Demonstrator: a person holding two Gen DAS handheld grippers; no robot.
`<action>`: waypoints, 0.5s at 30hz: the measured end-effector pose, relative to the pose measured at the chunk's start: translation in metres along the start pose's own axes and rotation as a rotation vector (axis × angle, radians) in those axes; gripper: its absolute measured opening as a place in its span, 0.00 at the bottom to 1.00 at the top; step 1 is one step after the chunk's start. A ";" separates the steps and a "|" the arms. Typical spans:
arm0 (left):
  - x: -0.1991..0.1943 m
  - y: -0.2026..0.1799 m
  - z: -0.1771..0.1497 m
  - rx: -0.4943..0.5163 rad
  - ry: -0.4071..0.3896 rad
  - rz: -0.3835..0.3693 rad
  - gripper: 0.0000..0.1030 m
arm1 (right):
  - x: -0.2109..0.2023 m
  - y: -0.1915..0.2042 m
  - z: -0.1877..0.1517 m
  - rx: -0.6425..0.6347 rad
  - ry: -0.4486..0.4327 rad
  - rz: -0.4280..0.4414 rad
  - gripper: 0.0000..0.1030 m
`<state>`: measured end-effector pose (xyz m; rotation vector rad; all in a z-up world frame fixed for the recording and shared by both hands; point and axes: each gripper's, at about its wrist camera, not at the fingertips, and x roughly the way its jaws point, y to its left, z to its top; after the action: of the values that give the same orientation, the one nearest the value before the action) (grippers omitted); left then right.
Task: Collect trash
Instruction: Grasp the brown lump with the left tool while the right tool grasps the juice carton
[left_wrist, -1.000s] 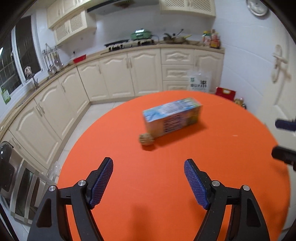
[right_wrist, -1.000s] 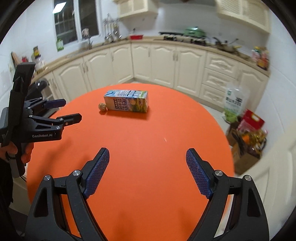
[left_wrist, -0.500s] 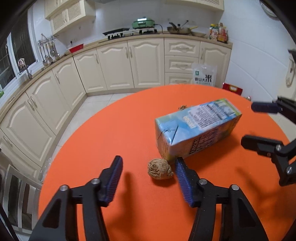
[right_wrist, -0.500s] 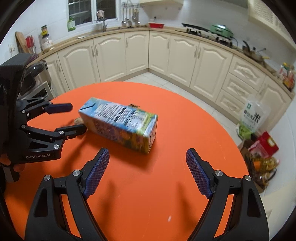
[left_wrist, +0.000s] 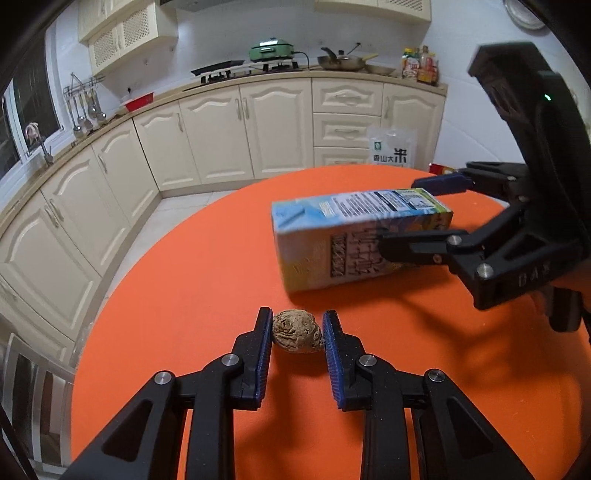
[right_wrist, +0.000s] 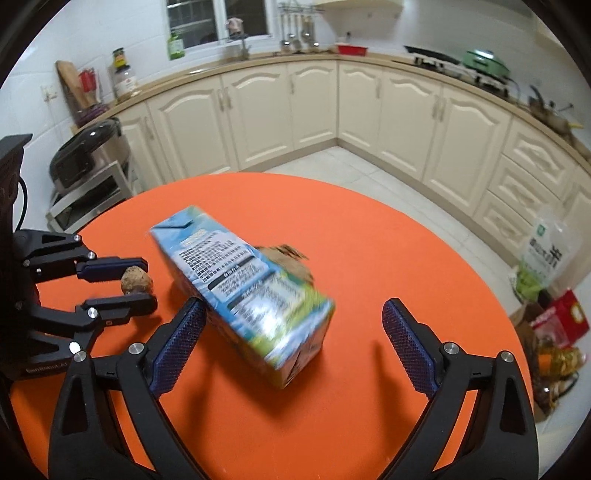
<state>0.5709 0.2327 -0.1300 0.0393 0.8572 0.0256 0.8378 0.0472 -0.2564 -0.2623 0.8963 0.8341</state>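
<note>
Left tongs (left_wrist: 297, 334) closing around brown crumpled lump (left_wrist: 297, 336) lying mid-surface (left_wrist: 184, 295), pads seeming to be just meeting its sides. Right tongs (right_wrist: 291, 343) spreading wide, straddling near end of drink carton (right_wrist: 243, 295) lying on its side just beside lump, not yet gripping. Step in hand: picking up both trash pieces. Next move likely needing firm pinch on lump, then right tongs closing across carton.

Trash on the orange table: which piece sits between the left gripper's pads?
The small brown crumpled ball, flanked by the closing left gripper. The carton lies on its side between the opening right gripper's pads.
</note>
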 end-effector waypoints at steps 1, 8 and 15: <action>-0.001 0.000 -0.001 -0.006 0.000 0.003 0.23 | 0.001 0.001 0.000 0.001 -0.001 0.008 0.93; 0.001 -0.001 0.003 -0.046 0.013 0.012 0.23 | 0.005 0.015 -0.005 -0.010 0.016 0.059 0.70; -0.016 -0.013 0.000 -0.056 0.015 0.020 0.23 | 0.004 0.033 -0.014 0.013 0.058 0.031 0.41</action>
<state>0.5609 0.2191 -0.1185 -0.0047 0.8708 0.0683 0.8068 0.0633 -0.2638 -0.2633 0.9618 0.8522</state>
